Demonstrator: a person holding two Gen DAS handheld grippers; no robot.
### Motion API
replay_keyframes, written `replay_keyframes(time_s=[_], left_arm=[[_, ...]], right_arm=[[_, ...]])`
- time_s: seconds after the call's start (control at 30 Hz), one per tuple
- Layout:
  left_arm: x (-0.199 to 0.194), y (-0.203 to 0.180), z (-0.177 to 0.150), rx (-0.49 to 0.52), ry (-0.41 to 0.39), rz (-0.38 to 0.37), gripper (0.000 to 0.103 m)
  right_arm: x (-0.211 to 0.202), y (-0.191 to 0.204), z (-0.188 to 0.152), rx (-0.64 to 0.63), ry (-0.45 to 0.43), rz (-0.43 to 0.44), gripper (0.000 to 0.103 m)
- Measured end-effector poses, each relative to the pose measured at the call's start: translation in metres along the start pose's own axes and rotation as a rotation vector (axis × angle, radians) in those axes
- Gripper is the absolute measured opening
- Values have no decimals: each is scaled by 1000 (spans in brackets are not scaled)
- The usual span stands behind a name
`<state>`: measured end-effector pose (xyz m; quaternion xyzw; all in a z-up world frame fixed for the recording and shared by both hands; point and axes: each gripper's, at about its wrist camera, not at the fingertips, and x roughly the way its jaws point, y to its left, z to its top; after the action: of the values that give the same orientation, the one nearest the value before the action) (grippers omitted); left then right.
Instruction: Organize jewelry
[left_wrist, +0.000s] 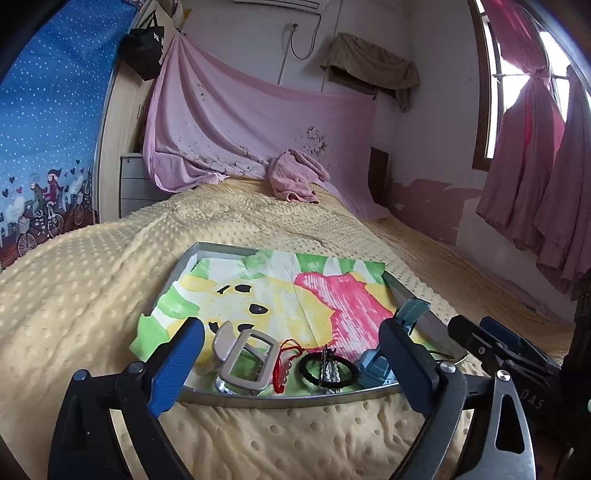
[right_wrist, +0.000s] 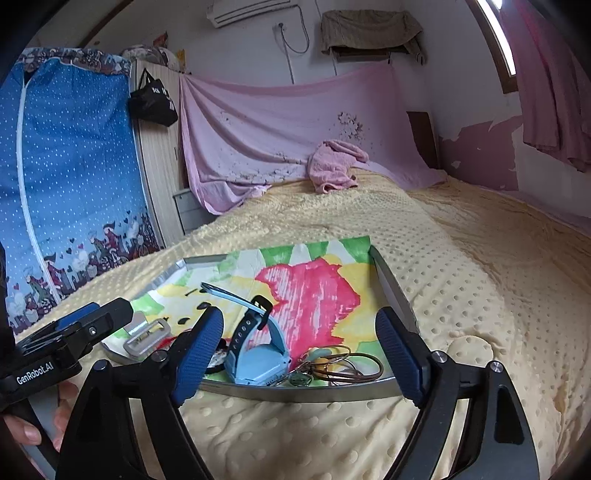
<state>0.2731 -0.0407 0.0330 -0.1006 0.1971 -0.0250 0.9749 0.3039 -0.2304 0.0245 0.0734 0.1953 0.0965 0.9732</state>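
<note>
Inventory, jewelry lot on bed:

- Tray (left_wrist: 291, 400): metal, shallow, sits on yellow dotted blanket (left_wrist: 92, 295). Lined w/ painted paper (left_wrist: 280, 291) (green/yellow/pink). Far two-thirds of the paper carry nothing.
- Hair claw clip (left_wrist: 242, 360): grey, near-left corner of tray, lying on its side.
- Red cord bracelet (left_wrist: 284, 363): just right of the clip, bunched.
- Black hair tie (left_wrist: 308, 369): ring shape, w/ a small silver toothed clip (left_wrist: 328, 367) lying across it, touching.
- Blue watch (right_wrist: 258, 363): light-blue case at near edge, strap arched up over the paper.
- Thin brown cord loops (right_wrist: 354, 365) plus a small greenish pendant (right_wrist: 297, 378): tangled, near-right corner; exact item count hard to read, approx. two or three pcs.
- Left gripper (left_wrist: 284, 363): wide apart, empty, hovering over near edge, the clip and red cord between its fingers.
- Right gripper (right_wrist: 299, 354): also spread, nothing held, framing the watch and cord tangle.

Status: early stage, by my reading. All pcs crowd the near rim in one row, some overlapping; none spaced out or grouped on the free paper. No item in hand. Left to do: separate tie from toothed clip, untangle cords, spread everything out.
</note>
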Motion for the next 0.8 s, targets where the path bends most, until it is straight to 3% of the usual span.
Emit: replay_keyframes(time_s=[0.17,0.23,0.47,0.8], left_arm=[[-20,5,-2,-2,-33,33,103],[-29,7,-4,-3,-41,39,103],[-60,7,-13,21,-61,56,103],[-105,10,-20,36,-91,63,103]], right_arm=[[-25,5,4,-28,-37,-8,88],[-35,7,4,-34,-43,-1,98],[-69,18,1,-96,-54,-1,99],[-120,27,-8,-74,-91,13,102]])
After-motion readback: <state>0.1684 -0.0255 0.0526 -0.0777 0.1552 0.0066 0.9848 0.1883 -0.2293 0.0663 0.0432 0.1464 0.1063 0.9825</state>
